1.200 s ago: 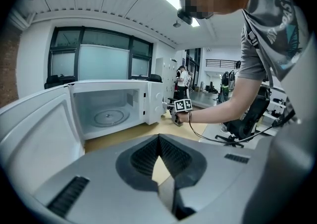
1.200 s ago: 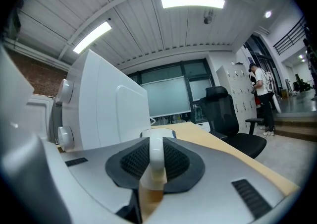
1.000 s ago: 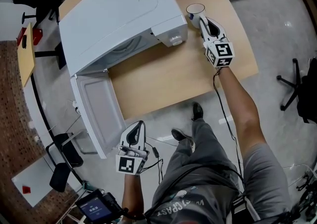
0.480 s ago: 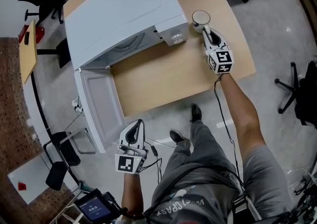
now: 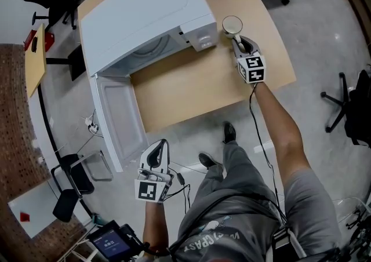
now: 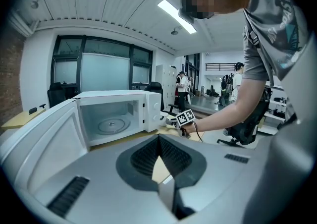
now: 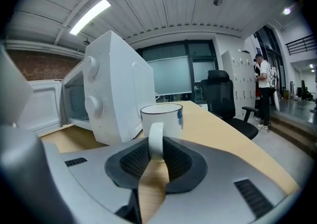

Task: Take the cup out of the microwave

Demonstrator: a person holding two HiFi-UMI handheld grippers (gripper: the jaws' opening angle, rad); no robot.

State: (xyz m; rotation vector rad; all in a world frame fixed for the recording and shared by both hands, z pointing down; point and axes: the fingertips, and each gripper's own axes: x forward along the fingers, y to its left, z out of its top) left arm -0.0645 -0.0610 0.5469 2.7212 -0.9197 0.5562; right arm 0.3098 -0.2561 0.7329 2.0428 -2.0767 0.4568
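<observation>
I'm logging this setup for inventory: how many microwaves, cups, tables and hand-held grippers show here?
White box-shaped microwave with open door: 1
White ceramic cup with handle: 1
Light wooden table: 1
Left hand-held gripper and right hand-held gripper: 2
Total: 5

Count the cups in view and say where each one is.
1. The white cup is upright over the wooden table, beside the knob end of the open microwave. The right gripper grips its handle. The microwave's cavity looks empty, and no other cup seems hidden.
</observation>
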